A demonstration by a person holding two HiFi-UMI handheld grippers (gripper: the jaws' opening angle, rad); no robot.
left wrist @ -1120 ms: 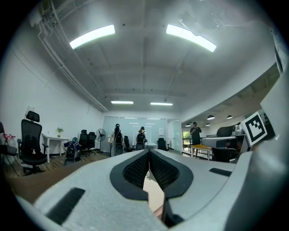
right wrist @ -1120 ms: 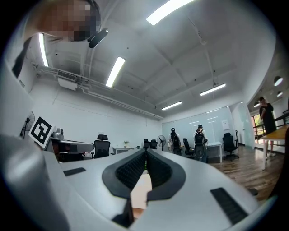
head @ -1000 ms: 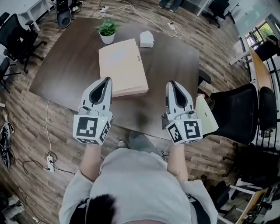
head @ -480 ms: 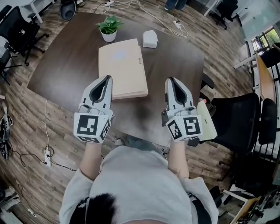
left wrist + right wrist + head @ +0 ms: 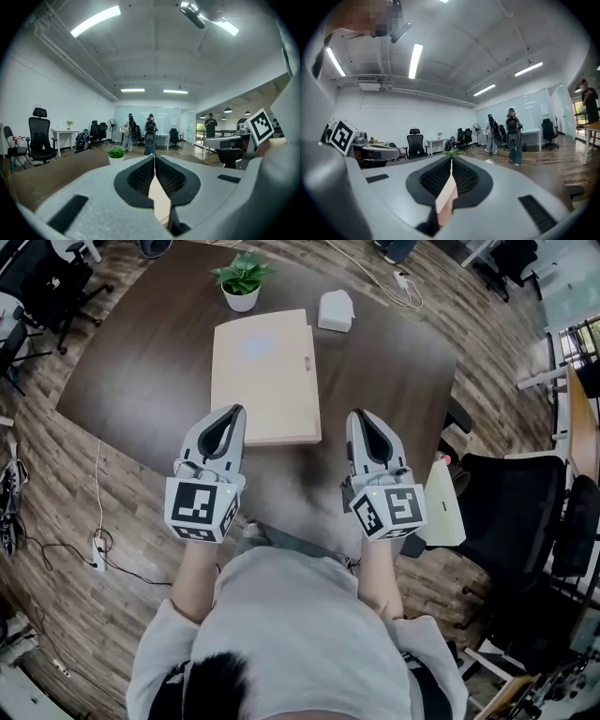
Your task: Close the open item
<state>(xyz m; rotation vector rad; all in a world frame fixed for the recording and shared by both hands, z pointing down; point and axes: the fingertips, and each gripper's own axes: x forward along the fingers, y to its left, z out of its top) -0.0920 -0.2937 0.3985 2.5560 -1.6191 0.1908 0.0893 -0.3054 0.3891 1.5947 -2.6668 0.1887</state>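
Observation:
A flat, pale wooden case (image 5: 262, 367) lies on the dark table (image 5: 141, 352), its lid down flat and a small latch (image 5: 307, 360) on its right edge. My left gripper (image 5: 234, 412) is shut and empty, its tip over the case's near left corner. The right gripper (image 5: 358, 415) is also shut and empty, just right of the case's near right corner. In the left gripper view the jaws (image 5: 154, 155) meet in a thin line, with the beige case showing below them. The right gripper view shows the same closed jaws (image 5: 451, 159).
A small potted plant (image 5: 242, 282) and a white box (image 5: 336, 310) stand at the table's far side. A black office chair (image 5: 520, 512) and a cream item (image 5: 441, 507) are to the right. Cables lie on the wooden floor. People stand far off in the room.
The head view has shifted, so the table sits a little differently in frame. Both grippers stay shut and hold nearly the same place near the case's front edge.

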